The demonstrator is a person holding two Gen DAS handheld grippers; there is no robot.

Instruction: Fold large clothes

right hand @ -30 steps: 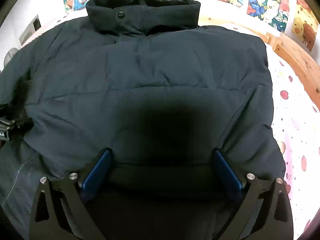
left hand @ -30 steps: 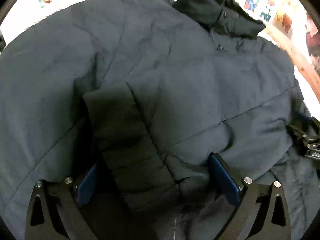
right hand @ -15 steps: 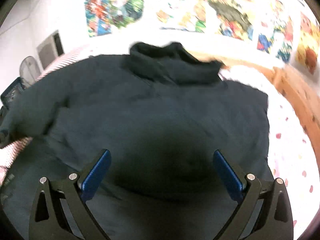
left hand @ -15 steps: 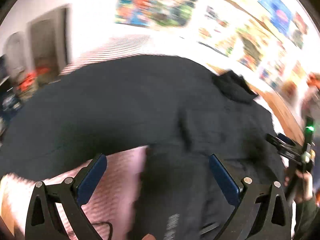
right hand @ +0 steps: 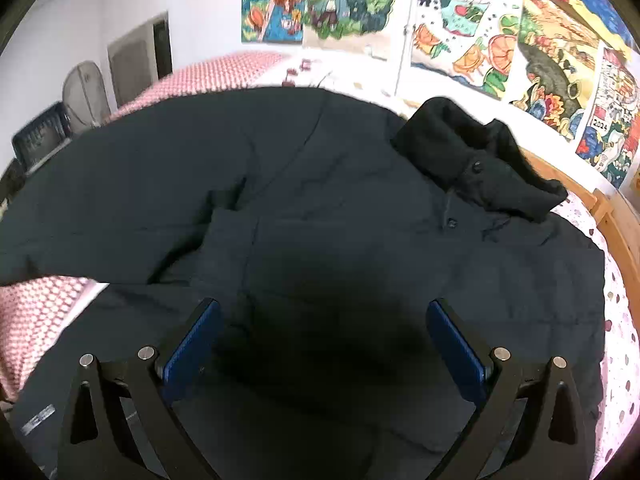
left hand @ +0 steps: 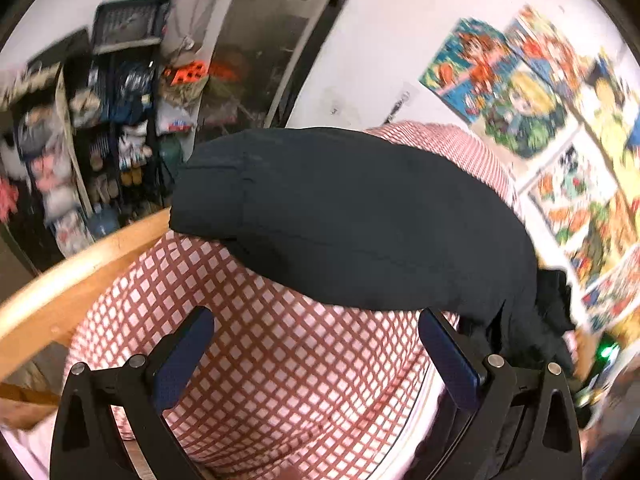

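Observation:
A large dark navy jacket (right hand: 360, 220) lies spread on the bed, its black collar (right hand: 476, 156) at the upper right and one sleeve (right hand: 100, 200) stretched out to the left. My right gripper (right hand: 322, 340) is open and empty, held above the jacket's lower body. In the left wrist view that sleeve (left hand: 352, 216) lies across the red-checked sheet (left hand: 280, 360), its cuff pointing left. My left gripper (left hand: 316, 344) is open and empty above the sheet, just short of the sleeve.
A wooden bed rail (left hand: 80, 272) runs along the bed's left edge, another (right hand: 616, 220) along the right. Cluttered shelves (left hand: 100, 140) and a doorway (left hand: 272, 52) stand beyond the bed. Posters (right hand: 460, 32) cover the wall.
Both grippers have lifted off the jacket body and stayed open. The left one has swung far left to face the outstretched sleeve. The right one has pulled back and turned left.

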